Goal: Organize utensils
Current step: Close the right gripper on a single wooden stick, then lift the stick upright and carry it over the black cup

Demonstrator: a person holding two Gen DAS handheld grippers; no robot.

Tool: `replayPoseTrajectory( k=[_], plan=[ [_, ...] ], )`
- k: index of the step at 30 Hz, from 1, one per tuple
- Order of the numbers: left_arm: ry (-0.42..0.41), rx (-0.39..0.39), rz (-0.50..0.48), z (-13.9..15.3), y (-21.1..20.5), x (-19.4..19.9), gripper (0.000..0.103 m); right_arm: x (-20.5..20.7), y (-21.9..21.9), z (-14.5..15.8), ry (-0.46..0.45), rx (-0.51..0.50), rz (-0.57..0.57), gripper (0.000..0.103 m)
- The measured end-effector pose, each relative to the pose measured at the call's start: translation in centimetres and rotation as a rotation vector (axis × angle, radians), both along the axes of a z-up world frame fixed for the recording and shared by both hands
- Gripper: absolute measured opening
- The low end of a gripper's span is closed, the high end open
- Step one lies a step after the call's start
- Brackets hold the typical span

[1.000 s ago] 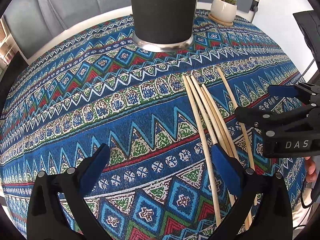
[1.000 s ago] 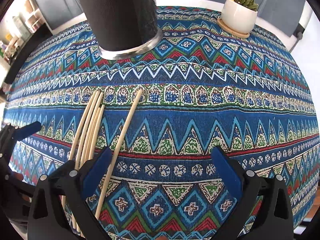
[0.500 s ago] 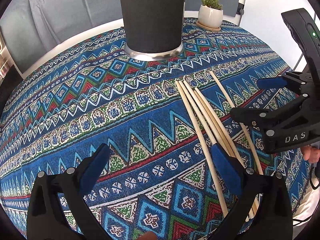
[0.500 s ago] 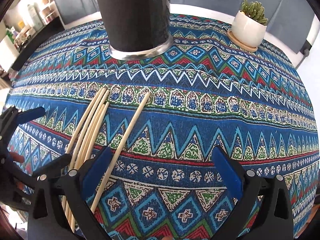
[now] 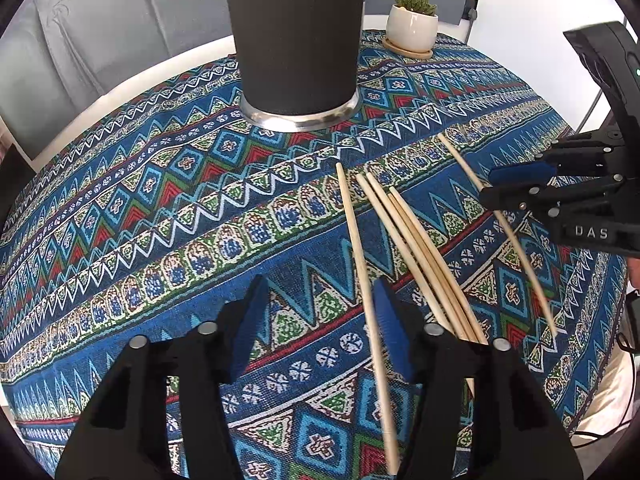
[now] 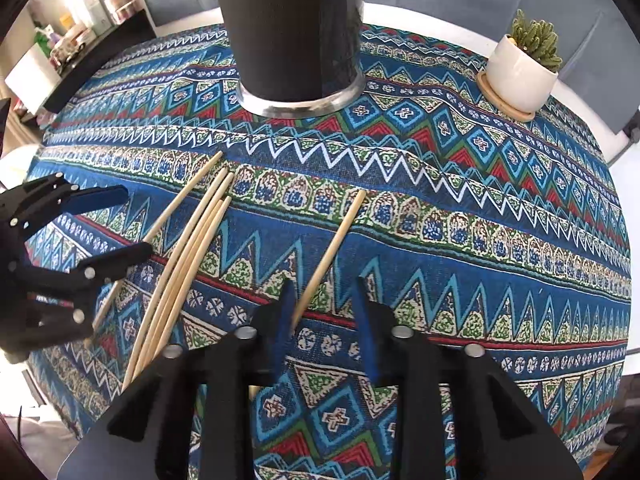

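Six chopsticks point(image 5: 416, 248) are being gathered; both grippers' jaws are half-spread, empty. One stick must next be centred, then pinched.

Black holder point(image 5: 296, 36) ahead; bare tablecloth point(image 5: 160, 216) leftward.

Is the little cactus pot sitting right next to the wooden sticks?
No, the cactus pot stands far back near the table's edge, well apart from the wooden sticks lying on the tablecloth.
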State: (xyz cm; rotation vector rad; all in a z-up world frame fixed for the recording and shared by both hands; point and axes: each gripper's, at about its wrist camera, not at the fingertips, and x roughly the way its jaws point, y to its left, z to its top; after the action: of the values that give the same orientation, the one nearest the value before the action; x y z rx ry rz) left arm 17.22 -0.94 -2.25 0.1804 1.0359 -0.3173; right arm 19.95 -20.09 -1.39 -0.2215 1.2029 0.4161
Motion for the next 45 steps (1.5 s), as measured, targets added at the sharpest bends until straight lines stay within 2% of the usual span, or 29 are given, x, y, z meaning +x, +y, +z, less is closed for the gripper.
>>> replayPoseTrajectory(
  k=[2, 3, 5, 9, 13, 17, 21, 29, 34, 39, 45],
  plan=[
    [-0.004, -0.011, -0.011, 0.1, 0.8, 0.3, 0.019, 0.1, -1.1, 0.0, -0.003, 0.025, 0.003, 0.008],
    [0.004, -0.023, 0.003, 0.0, 1.5, 0.5, 0.012, 0.2, -1.6, 0.1, -0.004, 0.024, -0.004, 0.005],
    [0.034, -0.062, 0.013, 0.0, 2.6, 0.9, 0.005, 0.2, -2.8, 0.0, 0.007, 0.064, -0.022, 0.005],
    [0.053, -0.083, 0.028, 0.0, 3.5, 1.4, 0.005, 0.4, -5.1, 0.1, 0.039, 0.156, -0.077, 0.004],
    [0.062, -0.095, 0.036, 0.4, 4.2, 1.1, 0.005, -0.2, -6.9, 1.0, 0.016, 0.241, -0.099, 0.004],
    [0.037, -0.116, 0.051, 2.2, 4.8, 1.2, 0.005, -0.5, -8.2, 3.4, -0.041, 0.286, -0.102, 0.004],
    [-0.040, -0.125, 0.071, 5.2, 5.5, 1.6, 0.005, -0.4, -9.8, 6.6, -0.120, 0.317, -0.109, 0.004],
    [-0.228, -0.247, 0.094, 12.5, 5.2, 1.8, 0.005, 0.7, -10.8, 12.1, -0.275, 0.382, -0.090, 0.004],
    [-0.356, -0.241, 0.094, 16.2, 4.7, 1.4, 0.005, 1.0, -10.3, 14.7, -0.371, 0.414, -0.061, 0.005],
    [-0.467, -0.264, 0.078, 18.9, 3.9, 0.9, 0.005, 1.0, -9.2, 16.7, -0.459, 0.484, -0.012, 0.005],
    [-0.554, -0.345, 0.055, 20.6, 3.5, 1.1, 0.005, 1.1, -8.1, 18.8, -0.531, 0.590, 0.021, 0.005]
  ],
)
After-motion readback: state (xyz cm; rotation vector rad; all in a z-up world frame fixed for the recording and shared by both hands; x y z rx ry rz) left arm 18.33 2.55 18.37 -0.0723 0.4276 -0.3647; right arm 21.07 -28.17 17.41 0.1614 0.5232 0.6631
